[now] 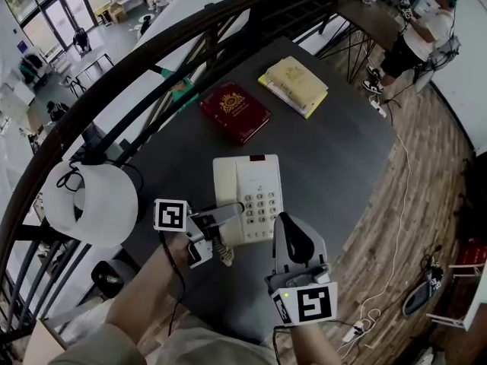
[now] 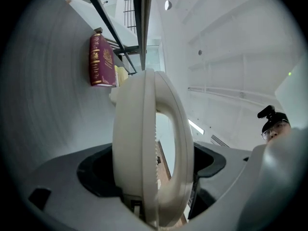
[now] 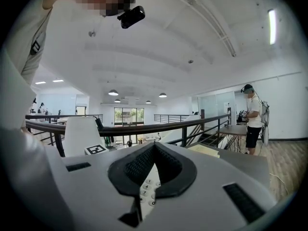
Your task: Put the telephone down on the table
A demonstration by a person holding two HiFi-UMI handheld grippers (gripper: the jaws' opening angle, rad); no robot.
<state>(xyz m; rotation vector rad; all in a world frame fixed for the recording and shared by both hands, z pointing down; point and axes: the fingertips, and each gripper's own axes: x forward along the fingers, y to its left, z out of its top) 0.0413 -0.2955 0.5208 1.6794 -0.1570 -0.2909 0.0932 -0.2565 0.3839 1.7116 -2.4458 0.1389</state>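
Observation:
A cream telephone point(image 1: 261, 192) lies on the dark table point(image 1: 335, 150), keypad up. Its handset point(image 1: 226, 182) runs along the phone's left side; I cannot tell if it rests in the cradle. My left gripper point(image 1: 223, 219) reaches in from the left and is shut on the handset's near end, above the coiled cord point(image 1: 224, 254). In the left gripper view the handset point(image 2: 144, 143) stands clamped between both jaws. My right gripper point(image 1: 288, 223) hovers by the phone's near right corner, shut and holding nothing. In the right gripper view, that gripper point(image 3: 153, 147) has the keypad point(image 3: 148, 187) showing below its pads.
A dark red book point(image 1: 234, 111) and a yellow book point(image 1: 293, 84) lie farther back on the table. A curved black railing point(image 1: 152, 52) and a white lampshade point(image 1: 90, 201) stand to the left. A person point(image 1: 422, 25) stands at the far right. Cables point(image 1: 358, 327) trail on the wooden floor.

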